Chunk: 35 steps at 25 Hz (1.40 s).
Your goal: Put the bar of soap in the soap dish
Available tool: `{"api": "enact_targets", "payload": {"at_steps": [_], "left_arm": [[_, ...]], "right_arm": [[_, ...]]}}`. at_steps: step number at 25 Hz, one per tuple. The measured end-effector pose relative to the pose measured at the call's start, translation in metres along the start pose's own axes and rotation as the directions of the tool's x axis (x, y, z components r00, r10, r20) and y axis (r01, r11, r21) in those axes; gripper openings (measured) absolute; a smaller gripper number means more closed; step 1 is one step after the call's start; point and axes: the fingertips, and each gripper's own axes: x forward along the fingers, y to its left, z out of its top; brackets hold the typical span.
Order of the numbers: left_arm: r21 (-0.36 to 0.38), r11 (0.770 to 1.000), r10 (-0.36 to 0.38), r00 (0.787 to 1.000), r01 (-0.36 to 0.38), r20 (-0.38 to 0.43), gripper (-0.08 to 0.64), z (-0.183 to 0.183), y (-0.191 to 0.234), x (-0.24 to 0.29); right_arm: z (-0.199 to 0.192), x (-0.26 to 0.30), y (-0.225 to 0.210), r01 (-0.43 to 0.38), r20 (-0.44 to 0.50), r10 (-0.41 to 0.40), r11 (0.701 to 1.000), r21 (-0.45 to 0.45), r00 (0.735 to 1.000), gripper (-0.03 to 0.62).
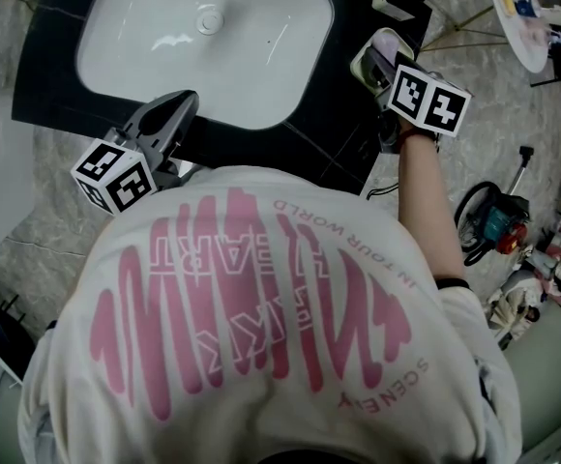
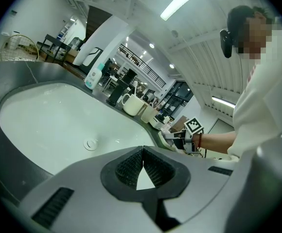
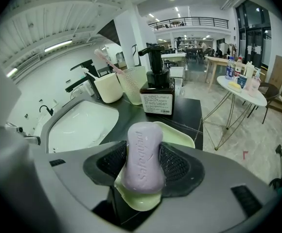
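In the right gripper view a lilac bar of soap (image 3: 142,157) stands between the black pads (image 3: 176,165) of my right gripper (image 3: 143,161), which is shut on it. Just under and behind the bar lies the pale green soap dish (image 3: 179,133) on the dark counter. Whether the bar touches the dish I cannot tell. From the head view the right gripper (image 1: 387,61) hangs over the dish (image 1: 366,66) at the sink's right. My left gripper (image 2: 143,152) is shut and holds nothing, at the near rim of the white sink (image 2: 48,120).
Behind the dish stands a dark pump bottle (image 3: 157,93), with two cups (image 3: 108,87) holding toothbrushes to its left. The basin (image 1: 203,37) lies left of the dish. A round table (image 3: 240,89) stands on the floor beyond the counter's right edge.
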Motion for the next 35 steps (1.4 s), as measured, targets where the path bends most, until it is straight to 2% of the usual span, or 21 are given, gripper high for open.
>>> {"api": "enact_targets", "payload": {"at_steps": [5,9,16,23,35], "left_arm": [[0.002,1.0,0.0,1.0,0.0,-0.001,0.008,0.0,-0.001,0.0],[0.003,1.0,0.001,1.0,-0.001,-0.002,0.008,0.0,-0.001,0.001],[0.007,1.0,0.004,1.0,-0.004,-0.001,0.008,0.001,-0.001,-0.001],[-0.002,1.0,0.009,1.0,-0.009,0.006,0.008,0.002,0.0,-0.004],[0.002,1.0,0.011,1.0,-0.011,0.012,0.008,0.0,-0.001,-0.01]], "right_arm": [[0.0,0.002,0.005,-0.03,-0.003,0.03,1.0,-0.006,1.0,0.213],[-0.002,0.004,0.013,-0.064,-0.02,0.063,0.997,-0.05,0.998,0.244],[-0.001,0.004,0.015,-0.065,-0.021,0.063,0.995,-0.074,0.998,0.25],[0.001,0.003,0.019,-0.056,-0.015,0.055,0.988,-0.144,0.998,0.262],[0.005,-0.001,0.021,-0.048,0.01,0.05,0.99,-0.132,0.999,0.27]]}}
